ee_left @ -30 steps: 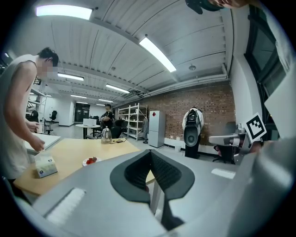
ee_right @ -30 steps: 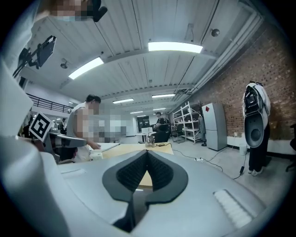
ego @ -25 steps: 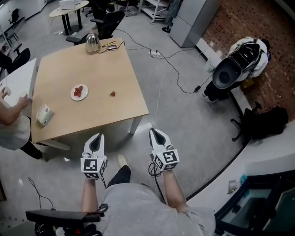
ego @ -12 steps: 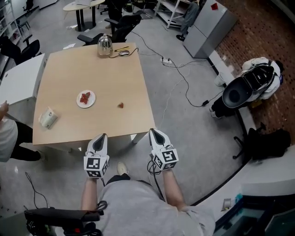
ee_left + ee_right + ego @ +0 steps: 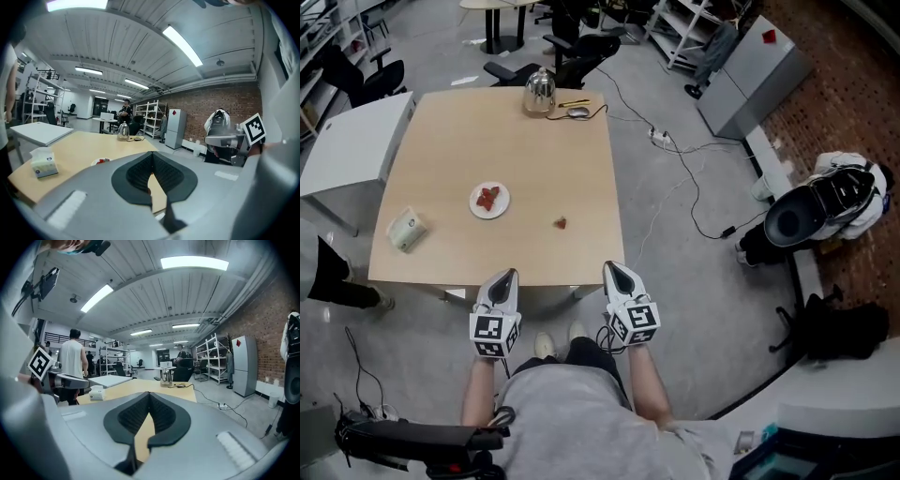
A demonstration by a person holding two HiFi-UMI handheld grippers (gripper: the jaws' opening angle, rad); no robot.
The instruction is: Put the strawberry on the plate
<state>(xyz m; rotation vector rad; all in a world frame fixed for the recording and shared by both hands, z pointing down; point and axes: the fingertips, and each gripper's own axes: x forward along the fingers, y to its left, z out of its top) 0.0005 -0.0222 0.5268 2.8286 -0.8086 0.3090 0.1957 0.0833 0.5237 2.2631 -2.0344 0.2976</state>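
Observation:
A small red strawberry (image 5: 561, 223) lies on the wooden table (image 5: 450, 253), right of a white plate (image 5: 489, 200) that holds red pieces. Both grippers hover at the table's near edge, pointing toward it and well short of the fruit. My left gripper (image 5: 504, 275) is shut and holds nothing; my right gripper (image 5: 610, 267) is shut and holds nothing. In the left gripper view the shut tips (image 5: 151, 154) frame the plate (image 5: 101, 161) beyond them. The right gripper view looks past its closed tips (image 5: 149, 393) over the tabletop.
A tissue box (image 5: 406, 230) sits at the table's left, with a metal kettle (image 5: 539, 91) and a mouse (image 5: 578, 112) at the far edge. A white table (image 5: 352, 155) adjoins on the left. Cables (image 5: 675, 178) cross the floor on the right. A person's leg (image 5: 342, 286) stands by the near-left corner.
The table has come closer; both grippers, earlier out over the floor, now reach its near edge. The person at the left has slid mostly out of view.

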